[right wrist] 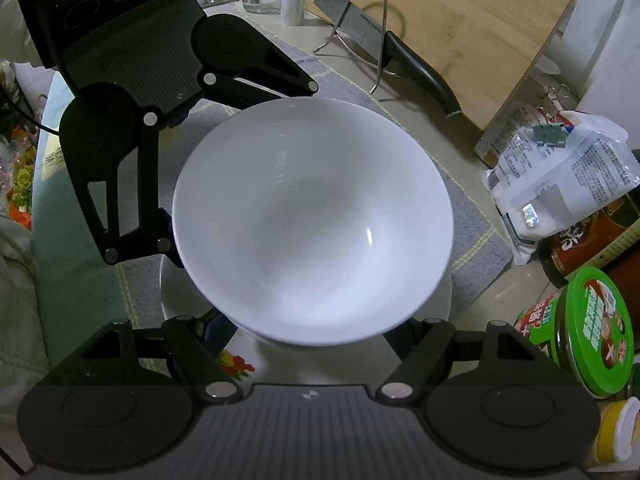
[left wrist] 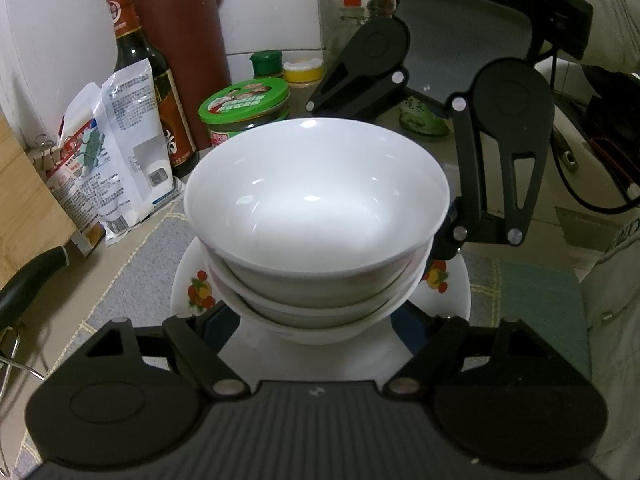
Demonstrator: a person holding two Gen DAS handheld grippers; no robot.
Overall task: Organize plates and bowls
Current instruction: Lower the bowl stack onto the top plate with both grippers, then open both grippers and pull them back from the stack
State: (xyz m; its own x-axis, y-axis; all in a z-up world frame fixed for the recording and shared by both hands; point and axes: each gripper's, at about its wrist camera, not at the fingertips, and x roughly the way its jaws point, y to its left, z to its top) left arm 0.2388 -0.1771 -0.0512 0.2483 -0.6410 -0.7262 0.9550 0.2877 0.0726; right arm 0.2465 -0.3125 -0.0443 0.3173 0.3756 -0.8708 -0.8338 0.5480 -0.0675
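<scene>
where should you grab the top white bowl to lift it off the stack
Grip the top white bowl at its thin upper rim, coming down from above with one finger inside and one outside. Its lower wall is nested in the bowls beneath, which sit on the fruit-patterned plate, so only the flared rim is free. Its near edge looks clear; the right gripper crowds the far side.
</scene>
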